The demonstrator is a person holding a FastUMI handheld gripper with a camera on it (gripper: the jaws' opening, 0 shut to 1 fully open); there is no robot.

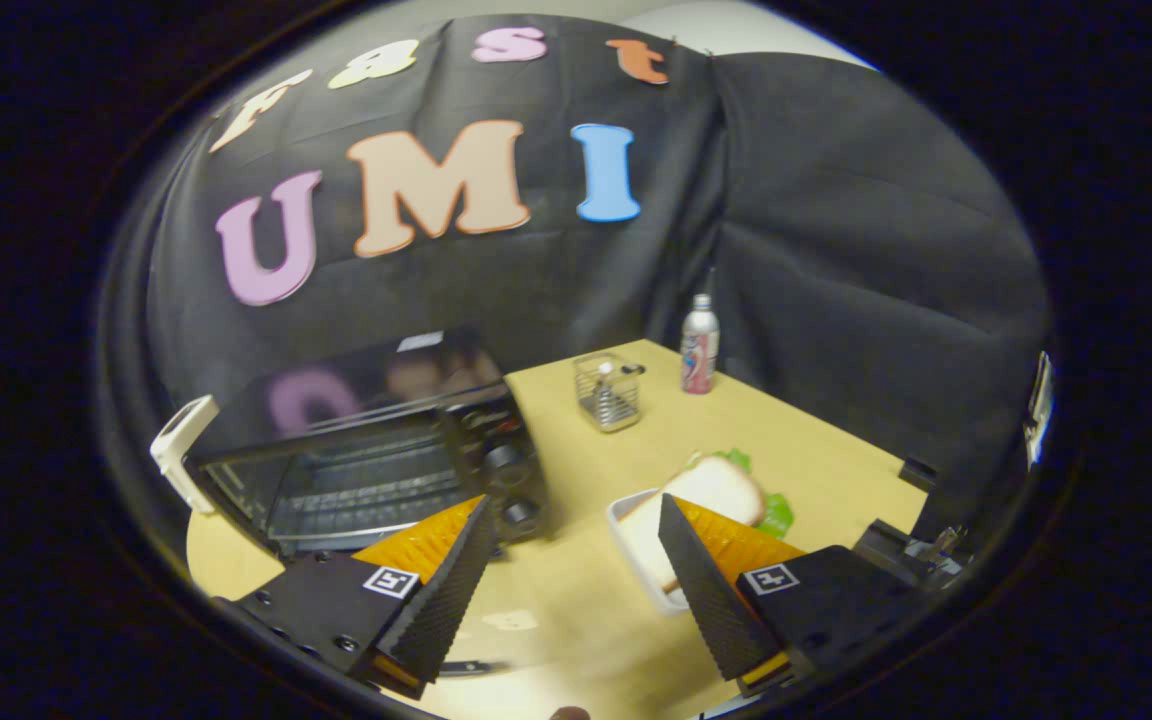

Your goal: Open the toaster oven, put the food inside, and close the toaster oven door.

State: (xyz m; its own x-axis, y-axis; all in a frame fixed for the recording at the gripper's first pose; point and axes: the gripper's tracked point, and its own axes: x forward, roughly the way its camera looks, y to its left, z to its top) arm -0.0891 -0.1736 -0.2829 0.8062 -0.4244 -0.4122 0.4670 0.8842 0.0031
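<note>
On the table (576, 600) I counted one toaster oven (376, 450), one white tray (636, 550) carrying one slice of bread (711, 490) with green lettuce (778, 512) under it, one wire basket (608, 392) and one bottle (699, 345). My fingers (576, 560) stood wide apart and gripped nothing; bare wood showed between them.

The toaster oven sat ahead of my left finger, near the table's left edge. Its door (181, 450) stood open, swung off to the oven's left, with the white handle showing. One wire rack (366, 490) was visible inside the cavity, with nothing on it that I could make out. Two round knobs (508, 460) sat on the panel at the oven's right side, just beyond my left fingertip.

The tray lay just ahead of my right finger, which covered its near part. Bread was on the tray, outside the oven.

Open wood ran between the oven's knob panel and the tray, straight ahead of the gap between my fingers. The basket stood beyond that strip, well apart from both oven and tray. The bottle stood upright near the far corner, close to the black cloth wall (836, 250). A dark fixture (911, 545) sat at the table's right edge beyond my right finger; I could not tell what it was.
</note>
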